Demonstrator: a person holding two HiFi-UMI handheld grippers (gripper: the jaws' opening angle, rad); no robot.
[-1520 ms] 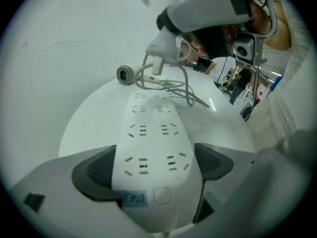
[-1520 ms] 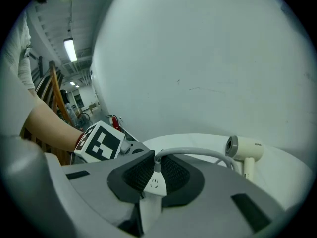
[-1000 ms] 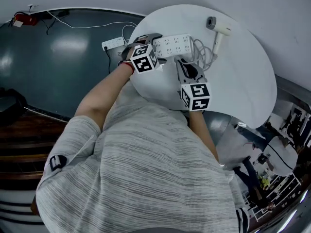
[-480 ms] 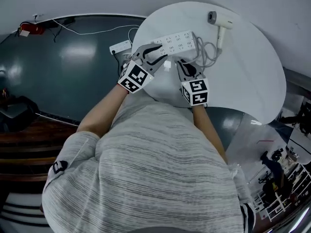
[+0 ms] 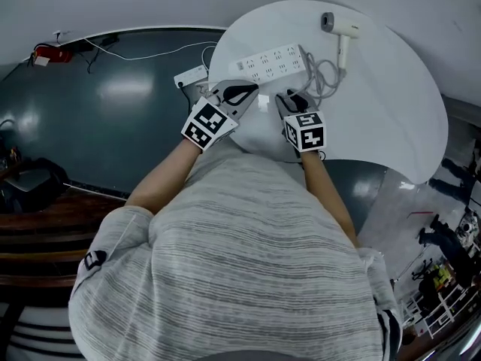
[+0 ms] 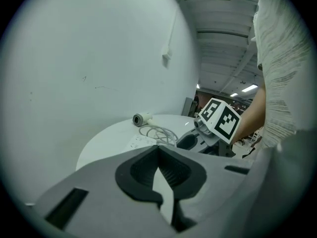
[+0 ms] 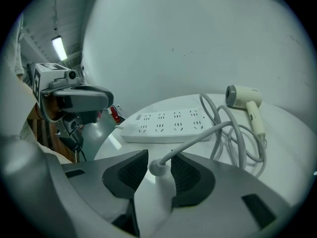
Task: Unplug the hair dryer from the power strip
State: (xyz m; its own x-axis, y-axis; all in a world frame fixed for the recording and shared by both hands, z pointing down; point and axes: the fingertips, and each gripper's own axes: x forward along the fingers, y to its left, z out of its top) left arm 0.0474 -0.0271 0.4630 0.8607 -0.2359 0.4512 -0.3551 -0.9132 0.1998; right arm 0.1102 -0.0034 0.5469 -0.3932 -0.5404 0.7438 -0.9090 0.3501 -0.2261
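- Since the earlier frame, the left gripper (image 5: 242,93) has come off the end of the power strip (image 5: 270,62) and drawn back toward the near edge of the round white table (image 5: 376,119). Its jaws have just been closing.
- Left gripper now: jaws clenched, pads meeting at the tips, nothing between them in the left gripper view (image 6: 158,155). It hangs above the table, clear of the strip.
- Right gripper (image 5: 291,100): jaws have just been opening and now stand apart, released. In the right gripper view (image 7: 159,165) the white plug (image 7: 161,182) stands between the pads, with a gap visible on each side of its neck.
- The plug is out of the power strip (image 7: 168,125). It sits toward the near edge, apart from the strip's sockets.
- The power strip lies flat near the table's far-left edge, long side across the head view.
- The grey cord (image 7: 233,138) runs from the plug up to loose loops just off the strip's right end (image 5: 319,77).
- The hair dryer (image 5: 340,32) lies on its side at the far edge, handle toward the cord loops (image 7: 245,99).
- A second power strip (image 5: 190,76) lies on the dark floor, just off the table's left edge.
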